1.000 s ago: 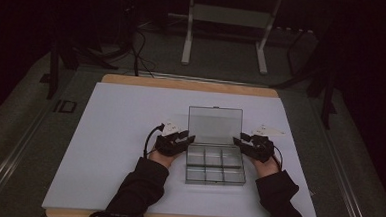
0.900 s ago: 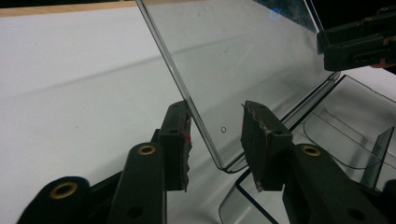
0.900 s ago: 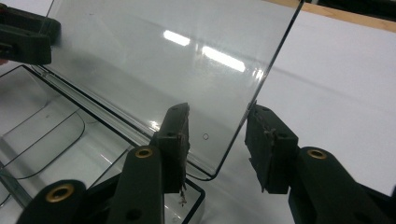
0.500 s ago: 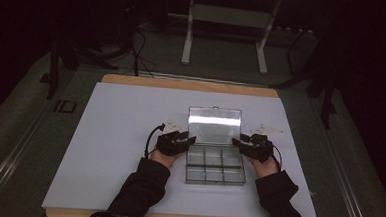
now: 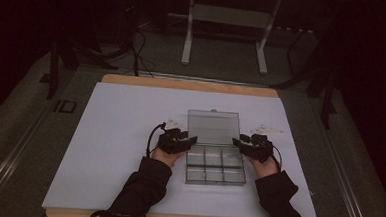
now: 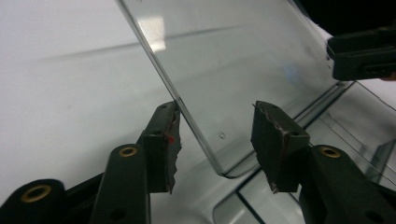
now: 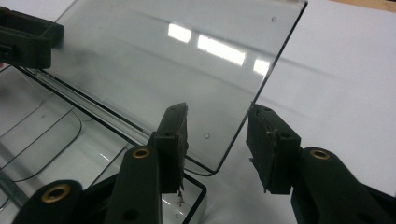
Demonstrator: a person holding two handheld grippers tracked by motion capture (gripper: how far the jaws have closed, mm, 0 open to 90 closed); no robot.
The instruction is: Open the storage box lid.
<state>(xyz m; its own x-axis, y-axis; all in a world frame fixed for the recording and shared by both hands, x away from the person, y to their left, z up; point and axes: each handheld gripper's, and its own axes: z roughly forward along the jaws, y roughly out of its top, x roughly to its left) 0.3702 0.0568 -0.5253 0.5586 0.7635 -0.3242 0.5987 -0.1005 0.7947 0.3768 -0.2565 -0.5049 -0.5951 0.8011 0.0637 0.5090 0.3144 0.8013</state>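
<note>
White sheeting covers the worktop [image 5: 119, 134], where a clear compartment box [image 5: 214, 165] lies centred. Its lid [image 5: 213, 127] has been swung further back since a second ago, so opening seems nearly done. Left gripper [image 6: 217, 135] and right gripper [image 7: 217, 135] fingers are spread astride the lid's edges.

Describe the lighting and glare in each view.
High view: dim, the surroundings near black, the white table the brightest area. Left gripper view: one soft reflection on the clear lid. Right gripper view: sharp bright glare patches on the lid.
</note>
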